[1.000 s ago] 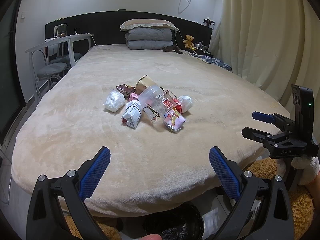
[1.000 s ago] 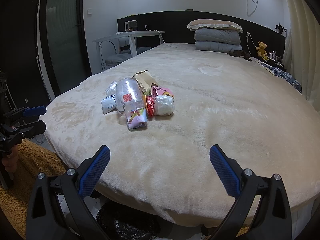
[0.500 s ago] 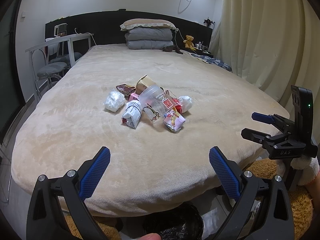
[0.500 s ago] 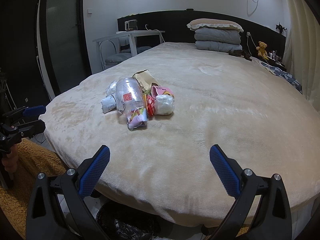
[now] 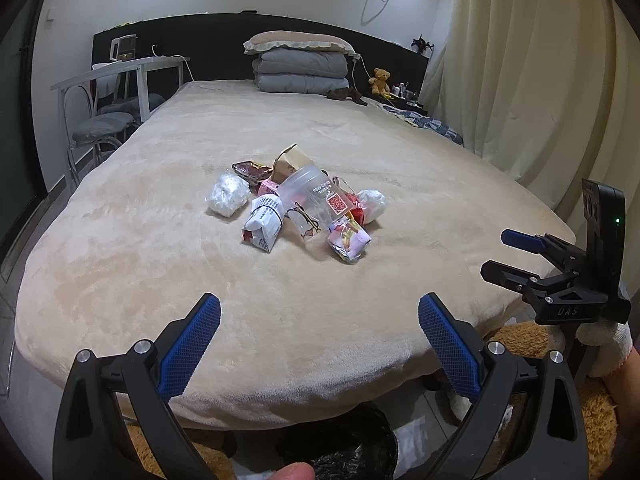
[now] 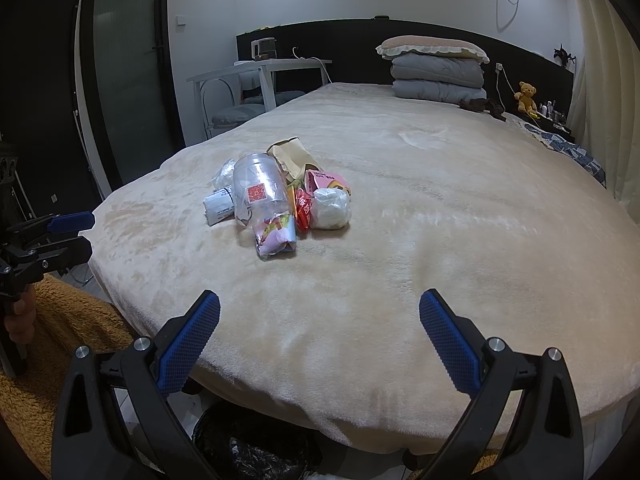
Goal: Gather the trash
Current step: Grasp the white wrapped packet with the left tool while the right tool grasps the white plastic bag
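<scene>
- trash pile (image 5: pixel 298 208) noted on the bed (image 5: pixel 160 272), toward the near half of the blanket, ahead of both hand-held grippers and well apart from each.
- left hand-held gripper (image 5: pixel 319 340): jaws spread wide, nothing between the pads; held over the foot edge of the bed. pile lies straight ahead and slightly left of its centre line.
- right hand-held gripper (image 6: pixel 319 338): jaws likewise spread wide and empty; pile (image 6: pixel 280 204) lies ahead and to its left.
- which hand-held gripper is nearer cannot be settled from these views; judged roughly equal.
- pile contents, as far as legible: clear cup (image 5: pixel 316 196) lying on its side, long axis running roughly toward the left camera, mouth end away; white wrapped pack (image 5: pixel 264 226) on the left flank; pink-yellow wrapper (image 5: pixel 347 240) nearest the foot edge; white crumpled wads, one at left (image 5: pixel 228 198), one at right (image 5: pixel 372 204); brown paper bag (image 5: pixel 290 162) at the back.
- items are touching or overlapping; the cup rests on other pieces.
- container: bin with black liner (image 6: pixel 248 448) on the floor just below the foot edge of the bed, under the hand-held grippers. its contents cannot be made out; only crumpled black liner is seen.
- judgement: nothing collected yet by either hand-held gripper at this moment; the first reach would go forward over the blanket, the pink-yellow wrapper being the closest and least buried piece.
- judgement: lifting the cup first could disturb the pieces under it.
</scene>
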Motion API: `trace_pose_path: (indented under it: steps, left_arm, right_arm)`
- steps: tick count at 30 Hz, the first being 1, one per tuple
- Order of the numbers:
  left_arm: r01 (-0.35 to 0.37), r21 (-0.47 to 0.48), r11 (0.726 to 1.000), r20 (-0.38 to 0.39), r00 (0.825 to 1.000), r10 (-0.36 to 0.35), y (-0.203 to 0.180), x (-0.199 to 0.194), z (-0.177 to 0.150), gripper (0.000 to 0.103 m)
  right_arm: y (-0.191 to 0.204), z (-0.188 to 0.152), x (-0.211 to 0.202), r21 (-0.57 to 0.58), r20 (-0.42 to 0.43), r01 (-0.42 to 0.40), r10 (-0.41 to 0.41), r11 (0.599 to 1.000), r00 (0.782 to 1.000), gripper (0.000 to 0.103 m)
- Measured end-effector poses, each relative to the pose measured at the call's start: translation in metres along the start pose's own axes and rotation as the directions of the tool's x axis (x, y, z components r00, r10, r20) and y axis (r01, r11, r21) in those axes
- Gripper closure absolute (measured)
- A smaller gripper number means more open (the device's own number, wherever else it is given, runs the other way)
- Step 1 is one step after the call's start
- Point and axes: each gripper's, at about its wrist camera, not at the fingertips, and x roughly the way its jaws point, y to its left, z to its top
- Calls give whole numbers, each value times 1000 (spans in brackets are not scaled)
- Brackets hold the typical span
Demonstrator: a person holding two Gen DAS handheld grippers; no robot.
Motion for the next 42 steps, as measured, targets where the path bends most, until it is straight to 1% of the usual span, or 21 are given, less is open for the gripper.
trace_pose_path:
  steps: [2, 4, 8, 13, 18, 21, 23, 25, 30, 32, 33, 35, 36, 37, 38, 40, 41, 42]
  left_arm:
    - [2, -15, 1000, -6, 1000, -2, 3, 1, 1, 7]
    - [-34, -35, 999, 15, 999, 35, 8, -1, 5, 7]
    - [-22, -81, 996, -15, 1000, 21, 22, 6, 14, 7]
    - [0, -47, 999, -29, 1000, -1, 29, 17, 32, 7]
    - [30, -6, 1000, -98, 995, -30, 37, 46, 50, 8]
    - [18, 12, 1000, -132, 991, -16, 44, 66, 59, 8]
    - [27, 13, 1000, -160, 987, -24, 50, 81, 64, 8]
    - [22, 12, 1000, -176, 984, -20, 57, 94, 68, 8]
    - [37, 29, 999, -242, 970, -29, 68, 130, 76, 8]
    - [42, 54, 998, -273, 962, -26, 69, 145, 76, 15]
    - [39, 65, 997, -286, 958, -18, 69, 152, 76, 22]
    - [39, 83, 996, -309, 951, -12, 70, 165, 76, 24]
    - [35, 91, 995, -315, 949, -4, 72, 169, 77, 28]
    - [34, 93, 995, -323, 946, -2, 74, 174, 77, 34]
    - [37, 93, 995, -330, 944, -5, 76, 179, 78, 37]
    - [47, 89, 995, -337, 941, -14, 80, 185, 79, 57]
    - [62, 86, 994, -341, 940, -29, 81, 187, 80, 63]
    - [65, 89, 994, -338, 941, -31, 81, 189, 81, 67]
  right_arm:
    - [0, 1, 1, -1, -5, -11, 11, 1000, 1000, 4]
    - [-1, 4, 5, 0, -7, -21, 21, 1000, 1000, 4]
    - [-9, 18, 19, 7, -25, -37, 37, 999, 999, 4]
    - [-23, 35, 38, 46, -54, -80, 82, 996, 995, 4]
    - [-32, 53, 66, 51, -94, -124, 128, 991, 987, 4]
    - [-37, 63, 86, 58, -121, -149, 155, 987, 980, 4]
    - [-43, 68, 100, 71, -142, -165, 174, 984, 975, 4]
    - [-47, 72, 113, 86, -163, -193, 205, 977, 965, 4]
    - [-54, 81, 135, 106, -180, -224, 241, 969, 954, 6]
    - [-55, 84, 143, 108, -188, -235, 252, 966, 949, 7]
    - [-55, 85, 148, 114, -199, -248, 266, 962, 943, 10]
    - [-55, 86, 158, 119, -228, -257, 278, 959, 933, 19]
    - [-55, 87, 162, 123, -233, -263, 285, 957, 930, 21]
    - [-54, 88, 165, 129, -238, -268, 292, 955, 926, 31]
    - [-55, 89, 168, 132, -244, -261, 286, 956, 927, 44]
    - [-57, 89, 172, 139, -249, -249, 278, 958, 928, 56]
    - [-58, 89, 172, 145, -252, -255, 285, 956, 925, 56]
    - [-59, 90, 172, 145, -253, -256, 286, 956, 924, 56]
